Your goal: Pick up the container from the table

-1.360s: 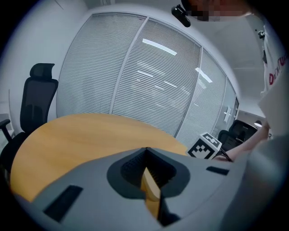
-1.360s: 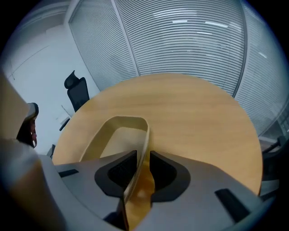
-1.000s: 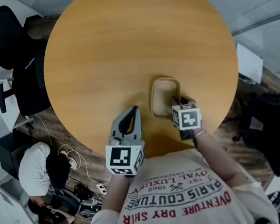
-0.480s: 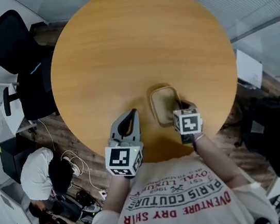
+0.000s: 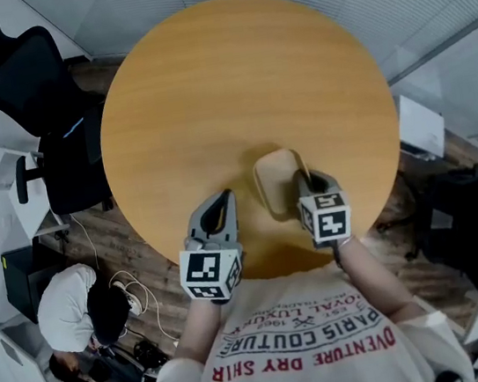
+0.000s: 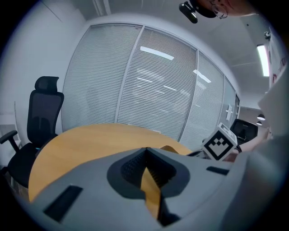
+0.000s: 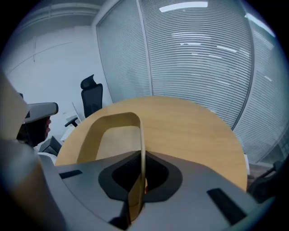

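A tan open-top container (image 5: pixel 275 180) is over the near part of the round wooden table (image 5: pixel 231 80). My right gripper (image 5: pixel 304 178) is shut on the container's right wall. In the right gripper view that thin wall (image 7: pixel 141 135) runs straight between the jaws of the right gripper (image 7: pixel 141 173), and the container looks tilted above the tabletop. My left gripper (image 5: pixel 220 201) hovers left of the container, apart from it, shut and holding nothing. In the left gripper view the left gripper (image 6: pixel 145 153) has its jaws together, with the container's rim (image 6: pixel 169 148) beyond them.
Black office chairs (image 5: pixel 40 109) stand on the floor at the left of the table. A person (image 5: pixel 77 299) crouches on the floor at the lower left among cables. Another dark chair (image 5: pixel 465 214) and a white box (image 5: pixel 421 127) are at the right. Glass walls with blinds lie beyond.
The container, held by my right gripper, has shifted slightly left and tilted. The left gripper has stayed where it was.
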`<state>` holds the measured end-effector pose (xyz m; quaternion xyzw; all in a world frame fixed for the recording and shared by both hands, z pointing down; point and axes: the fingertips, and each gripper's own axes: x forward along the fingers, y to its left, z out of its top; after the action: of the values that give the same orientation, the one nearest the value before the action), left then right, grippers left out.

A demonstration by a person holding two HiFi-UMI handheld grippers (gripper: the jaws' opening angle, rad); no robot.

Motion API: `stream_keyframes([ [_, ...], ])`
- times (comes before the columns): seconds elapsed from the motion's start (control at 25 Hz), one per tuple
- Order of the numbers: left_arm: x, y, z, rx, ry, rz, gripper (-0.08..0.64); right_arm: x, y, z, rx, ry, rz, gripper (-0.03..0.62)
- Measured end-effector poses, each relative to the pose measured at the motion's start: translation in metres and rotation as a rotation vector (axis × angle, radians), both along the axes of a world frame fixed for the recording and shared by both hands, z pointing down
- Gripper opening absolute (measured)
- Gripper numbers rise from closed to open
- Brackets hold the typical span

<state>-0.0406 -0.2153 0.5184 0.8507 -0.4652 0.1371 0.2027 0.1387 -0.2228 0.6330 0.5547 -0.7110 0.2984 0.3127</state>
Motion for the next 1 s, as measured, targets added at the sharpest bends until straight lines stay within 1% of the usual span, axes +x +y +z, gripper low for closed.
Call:
stream_keyframes([
  [0.2, -0.015, 0.001, -0.024, 0.065, 0.019, -0.036, 0.002, -0.006, -0.007, -0.054, 0.168, -0.089, 0.005, 0.004],
  [0.44, -0.027, 0.006, -0.045, 0.128, 0.019, -0.060, 0.002, -0.002, -0.007, -0.117, 0.337, -0.132, 0.028, 0.005],
  [0.56, -0.022, 0.012, -0.053, 0.151, 0.029, -0.057, 0.002, -0.001, -0.004, -0.142, 0.410, -0.149, 0.034, 0.004],
  [0.76, -0.006, 0.023, -0.070, 0.201, 0.044, -0.015, 0.002, -0.005, 0.002, -0.184, 0.547, -0.193, 0.019, 0.005],
  [0.88, -0.005, 0.026, -0.076, 0.218, 0.051, -0.010, 0.002, -0.010, 0.007, -0.207, 0.612, -0.237, 0.005, 0.003],
  [1.0, -0.009, 0.029, -0.081, 0.234, 0.059, -0.021, 0.002, -0.014, 0.015, -0.228, 0.669, -0.249, -0.014, 0.004],
])
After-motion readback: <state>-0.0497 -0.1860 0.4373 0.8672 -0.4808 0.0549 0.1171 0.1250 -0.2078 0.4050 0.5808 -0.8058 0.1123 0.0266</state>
